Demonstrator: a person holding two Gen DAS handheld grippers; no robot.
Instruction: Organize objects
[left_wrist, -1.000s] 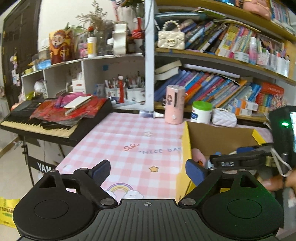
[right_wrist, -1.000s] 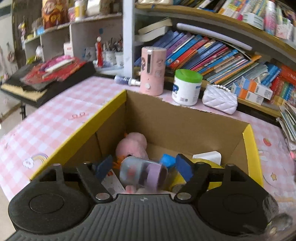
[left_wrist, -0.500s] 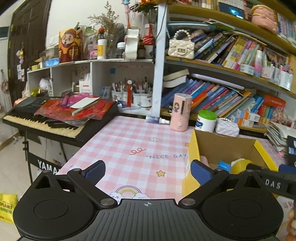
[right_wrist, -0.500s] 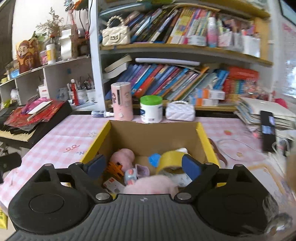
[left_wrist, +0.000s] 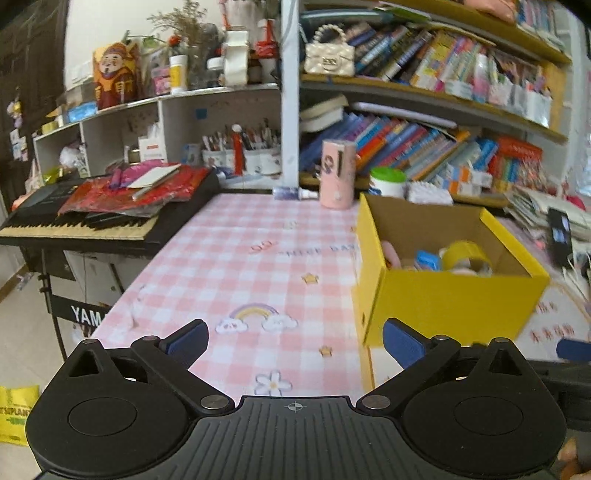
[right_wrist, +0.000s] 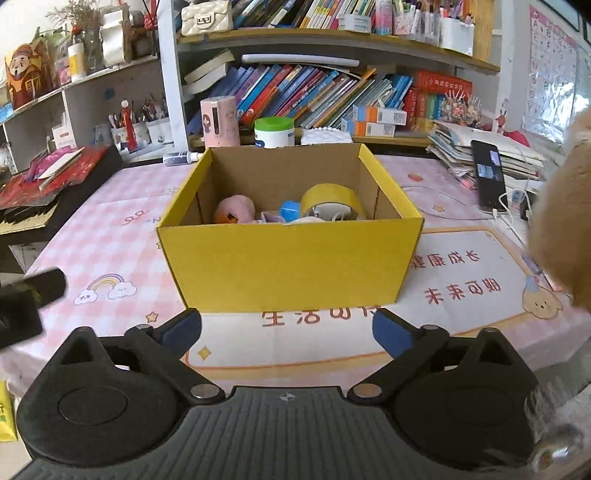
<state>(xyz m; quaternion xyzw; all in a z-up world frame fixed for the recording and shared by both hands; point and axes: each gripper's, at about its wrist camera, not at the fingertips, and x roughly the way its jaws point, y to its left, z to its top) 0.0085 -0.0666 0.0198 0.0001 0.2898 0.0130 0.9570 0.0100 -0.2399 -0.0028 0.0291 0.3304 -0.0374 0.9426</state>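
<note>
A yellow cardboard box (right_wrist: 288, 258) stands on the pink checked tablecloth (left_wrist: 240, 266), open at the top. Inside it lie a yellow tape roll (right_wrist: 332, 199), a pink plush toy (right_wrist: 234, 206), a small blue thing (right_wrist: 290, 209) and a pale purple piece (right_wrist: 271, 218). My right gripper (right_wrist: 286, 326) hovers in front of the box's near wall; its jaws are opening and nothing is between them. My left gripper (left_wrist: 293, 334) hangs open and empty over the cloth, to the left of the box (left_wrist: 454, 299).
A black keyboard (left_wrist: 85, 221) piled with red papers borders the table on the left. A pink bottle (left_wrist: 337, 173) and a green-lidded jar (right_wrist: 274, 132) stand behind the box, below bookshelves. A phone (right_wrist: 489, 175) and stacked books (right_wrist: 461, 147) lie to the right. Something tan and furry (right_wrist: 565, 206) fills the right edge.
The right gripper has drawn back out of the box and spread its jaws; the small purple-ended thing once between them stayed in the box. The left gripper has also pulled back, opening wider.
</note>
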